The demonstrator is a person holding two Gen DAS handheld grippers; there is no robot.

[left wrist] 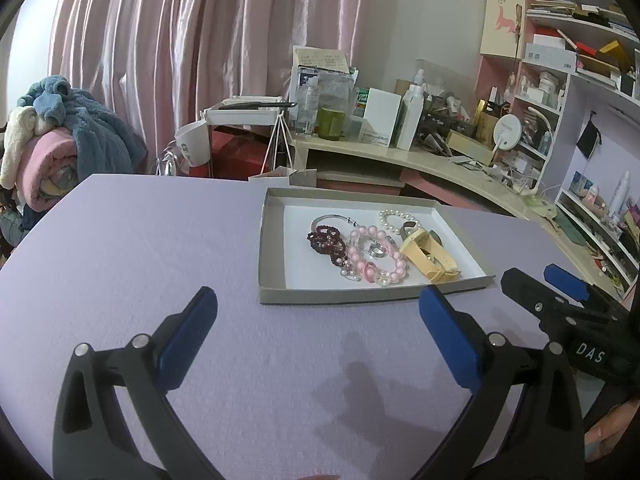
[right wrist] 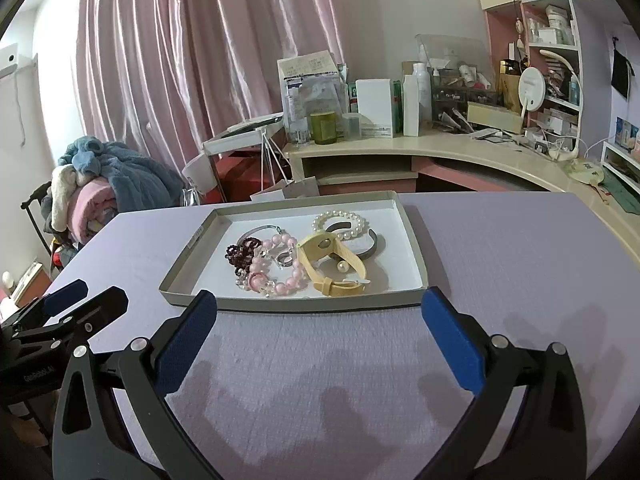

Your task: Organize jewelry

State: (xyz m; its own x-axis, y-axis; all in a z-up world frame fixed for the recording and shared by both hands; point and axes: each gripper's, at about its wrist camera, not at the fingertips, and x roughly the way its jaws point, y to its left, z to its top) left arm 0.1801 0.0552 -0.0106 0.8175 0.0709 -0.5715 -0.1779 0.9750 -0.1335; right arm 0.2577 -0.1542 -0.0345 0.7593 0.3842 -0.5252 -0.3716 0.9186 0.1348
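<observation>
Pearl [right wrist: 342, 267] beside yellow strap [right wrist: 332, 264] shows only from right tool [right wrist: 320, 300]; both tools spread.

My left wrist view sits low over the lavender table [left wrist: 140, 240], facing the tray [left wrist: 272, 240] from its near left. My right wrist view faces it squarely, nearer. Both share the tray and the desk [right wrist: 460, 152] behind it.

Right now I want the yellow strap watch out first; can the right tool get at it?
Probably yes: the right tool is open at the tray's near rim, and the yellow strap watch lies uncovered on top.
</observation>
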